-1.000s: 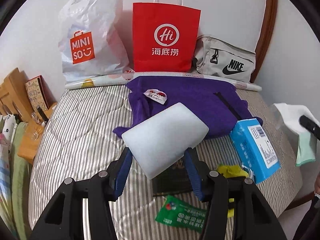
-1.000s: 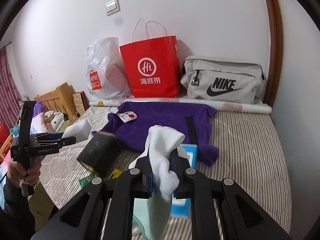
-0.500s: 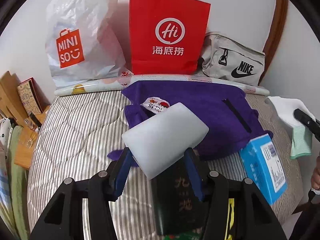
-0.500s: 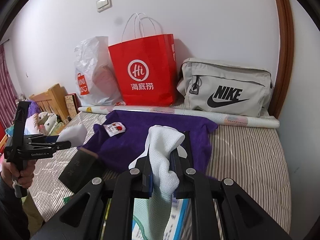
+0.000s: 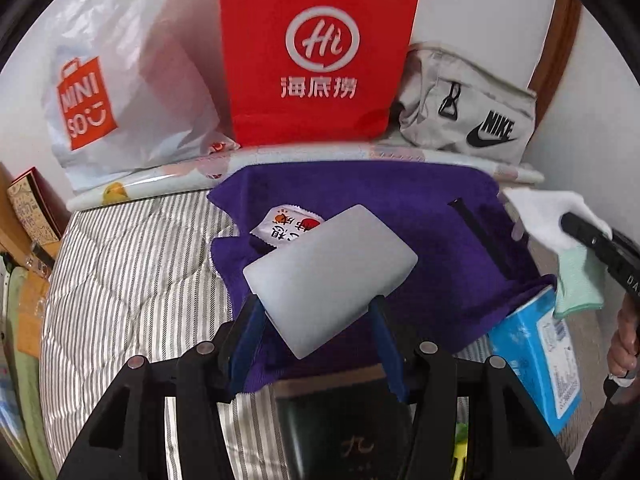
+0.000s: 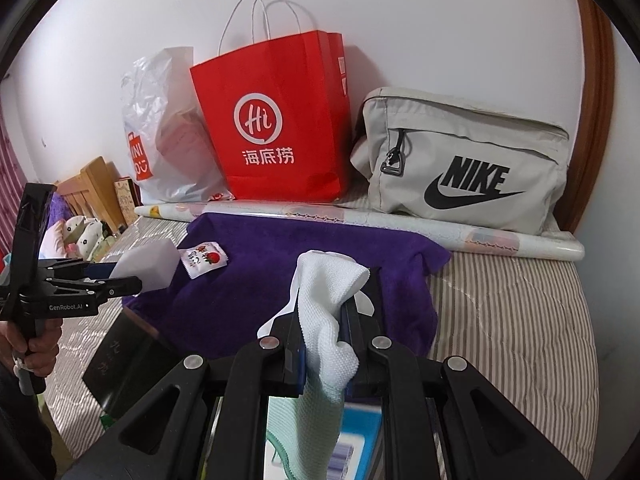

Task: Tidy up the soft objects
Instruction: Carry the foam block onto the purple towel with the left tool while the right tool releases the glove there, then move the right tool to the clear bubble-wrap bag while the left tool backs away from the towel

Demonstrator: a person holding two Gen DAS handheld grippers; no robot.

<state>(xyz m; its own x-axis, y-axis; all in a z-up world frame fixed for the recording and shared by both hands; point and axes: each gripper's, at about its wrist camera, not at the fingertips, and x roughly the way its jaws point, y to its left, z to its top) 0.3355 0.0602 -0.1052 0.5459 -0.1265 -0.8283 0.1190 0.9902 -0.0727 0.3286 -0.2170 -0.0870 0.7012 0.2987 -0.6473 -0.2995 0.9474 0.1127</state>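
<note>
left gripper (image 5: 316,312): I've got the sponge (image 5: 330,276) clamped, up over the purple towel (image 5: 400,216)
right gripper (image 6: 322,316): pinched tight on my white cloth (image 6: 326,300), hanging above the bed (image 6: 512,312)

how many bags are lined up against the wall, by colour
red paper bag: 1
white plastic bag: 1
grey zip bag: 1
total: 3

Left gripper (image 5: 316,312) clamping white sponge (image 5: 330,276), above purple towel (image 5: 400,216), striped bed (image 5: 132,264)
</note>
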